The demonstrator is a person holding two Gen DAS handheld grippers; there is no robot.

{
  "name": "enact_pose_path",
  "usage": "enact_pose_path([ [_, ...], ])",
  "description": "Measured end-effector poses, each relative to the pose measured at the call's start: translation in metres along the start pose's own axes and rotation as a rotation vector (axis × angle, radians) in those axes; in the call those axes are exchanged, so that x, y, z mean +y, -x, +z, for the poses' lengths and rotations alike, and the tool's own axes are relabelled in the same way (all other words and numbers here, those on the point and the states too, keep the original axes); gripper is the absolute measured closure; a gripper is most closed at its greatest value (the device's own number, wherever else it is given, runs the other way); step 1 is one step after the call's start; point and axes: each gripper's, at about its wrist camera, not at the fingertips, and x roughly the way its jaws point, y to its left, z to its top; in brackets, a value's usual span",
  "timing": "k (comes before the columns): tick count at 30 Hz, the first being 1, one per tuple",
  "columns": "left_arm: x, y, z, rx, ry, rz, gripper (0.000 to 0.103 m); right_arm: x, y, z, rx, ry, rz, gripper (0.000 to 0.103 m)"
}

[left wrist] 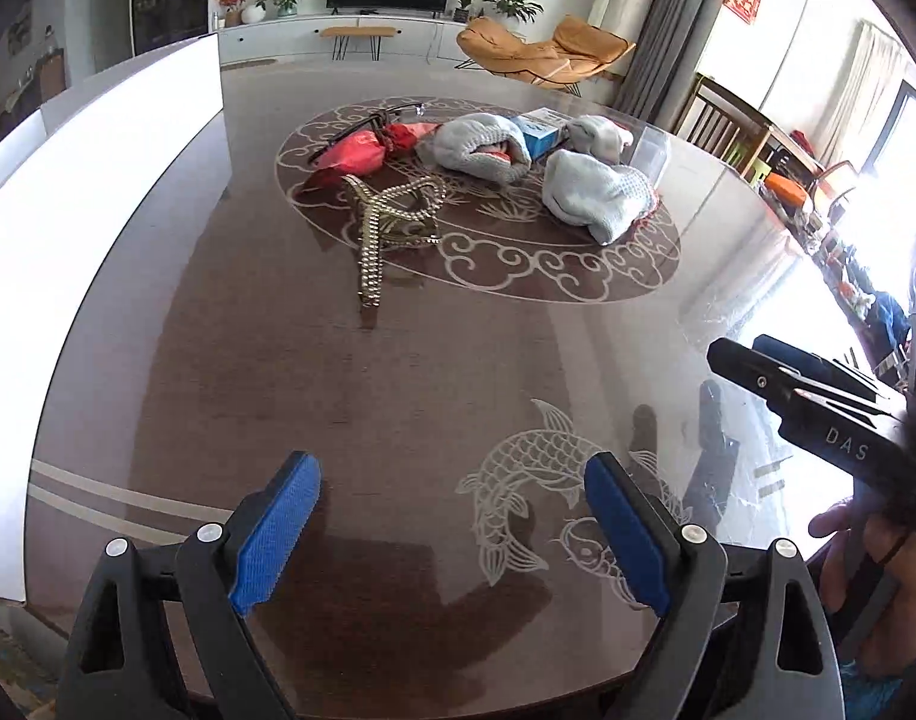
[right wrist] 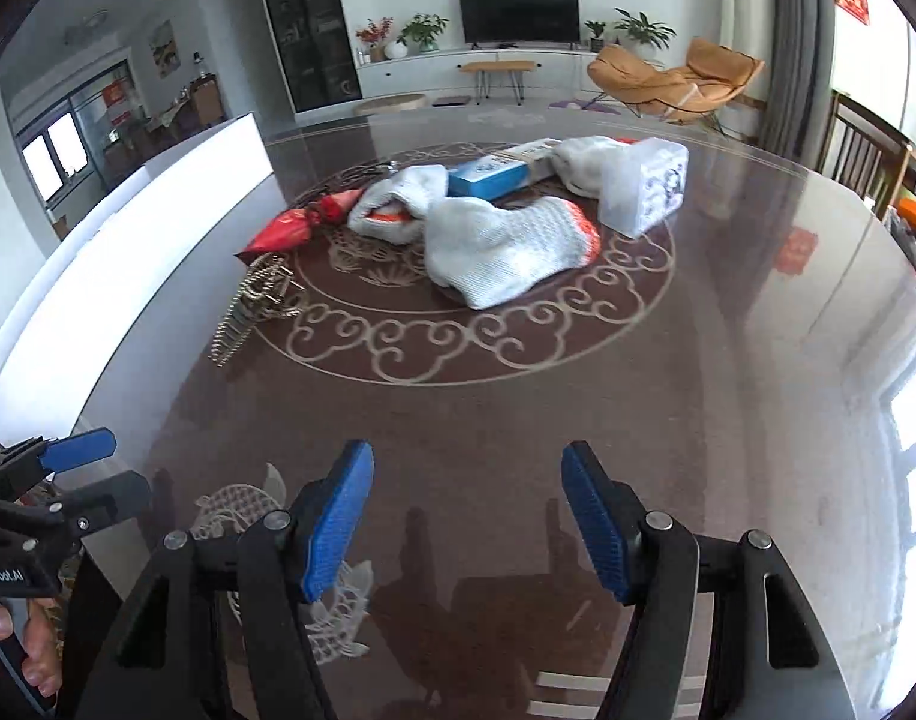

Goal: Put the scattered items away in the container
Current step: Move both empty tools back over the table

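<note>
Glossy dark brown round table (left wrist: 398, 396) with a pale scrollwork medallion at its centre carries the scattered items: a gold studded hair claw (left wrist: 392, 228) on the medallion's near-left edge, a red crinkled packet (left wrist: 353, 153) behind it, three grey knitted gloves with orange cuffs (right wrist: 505, 246) heaped mid-medallion around a blue-and-white carton (right wrist: 487, 175). Just right of the gloves stands a clear plastic container (right wrist: 643, 186). Nearer than the medallion, the left gripper (left wrist: 452, 531) and right gripper (right wrist: 466, 516) hover with blue pads spread apart, nothing between them.
</note>
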Motion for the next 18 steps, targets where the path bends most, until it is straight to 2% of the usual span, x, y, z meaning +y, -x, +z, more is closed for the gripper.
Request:
enact_pose_path([
  [4, -0.020, -0.017, 0.002, 0.007, -0.039, 0.089, 0.012, -0.015, 0.002, -0.009, 0.002, -0.016, -0.022, 0.037],
  [8, -0.016, -0.021, 0.006, 0.013, -0.046, 0.154, 0.007, -0.010, -0.013, -0.013, 0.028, 0.006, -0.029, 0.037],
  [9, -0.014, -0.023, 0.007, 0.019, -0.034, 0.154, 0.000, -0.009, -0.016, -0.014, 0.026, 0.010, -0.033, 0.037],
  [15, -0.012, -0.022, 0.003, -0.015, -0.018, 0.164, 0.000, -0.001, -0.021, -0.017, 0.013, 0.067, -0.081, 0.035],
  [18, -0.012, -0.022, 0.003, -0.013, -0.015, 0.164, 0.000, -0.001, -0.021, -0.019, -0.007, 0.052, -0.073, 0.032],
])
